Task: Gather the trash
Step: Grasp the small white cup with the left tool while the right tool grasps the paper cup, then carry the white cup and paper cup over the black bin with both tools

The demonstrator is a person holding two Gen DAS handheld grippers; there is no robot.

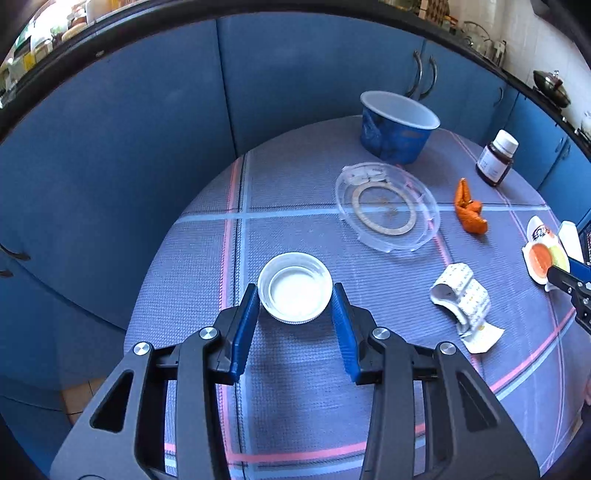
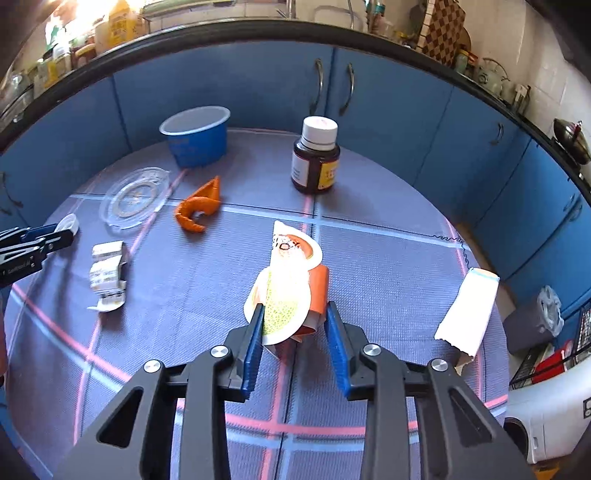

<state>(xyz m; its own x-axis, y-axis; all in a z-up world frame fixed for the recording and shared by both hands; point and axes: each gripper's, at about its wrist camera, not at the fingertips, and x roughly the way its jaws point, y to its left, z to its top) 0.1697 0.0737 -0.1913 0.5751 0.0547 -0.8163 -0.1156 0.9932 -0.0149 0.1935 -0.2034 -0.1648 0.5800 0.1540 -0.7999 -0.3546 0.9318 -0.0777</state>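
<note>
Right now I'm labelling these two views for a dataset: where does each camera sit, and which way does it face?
Left wrist: sits on the left gripper, looks forward and down at the white cap between its jaws; the right gripper's tip shows at the right edge.
Right wrist: sits on the right gripper, looks forward and down at the folded wrapper between its jaws; the left gripper's tip shows at the left edge.
Shared: blue bowl, clear lid, orange peel, brown bottle, crumpled packet, blue cabinets.

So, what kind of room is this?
Most likely a home kitchen: blue cabinets under a dark counter crowded with jars, and a round table with a cloth.
</note>
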